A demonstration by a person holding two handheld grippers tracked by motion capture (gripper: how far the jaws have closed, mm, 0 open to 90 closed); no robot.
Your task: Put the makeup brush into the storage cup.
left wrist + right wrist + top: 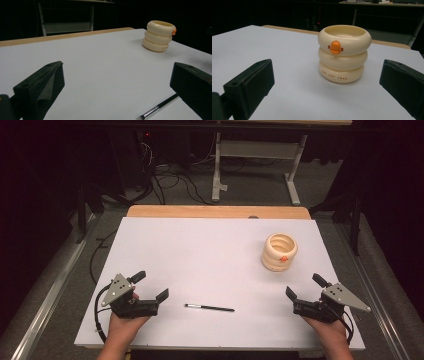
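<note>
A cream ringed holder [279, 252] with an orange duck beak stands upright on the white table at the right. It also shows far right in the left gripper view [158, 36] and straight ahead in the right gripper view [344, 53]. A thin black brush [209, 308] with a metal ferrule lies flat near the front middle, its ferrule end low in the left gripper view [159, 107]. My left gripper [151, 285] rests at the front left, open and empty, just left of the brush. My right gripper [305, 286] rests at the front right, open and empty, short of the holder.
The white board [200, 255] covers a wooden table whose edge [215, 211] shows at the back. Beyond it are a dark floor with cables [165, 180] and a white desk frame [257, 160]. Metal rails run along both sides.
</note>
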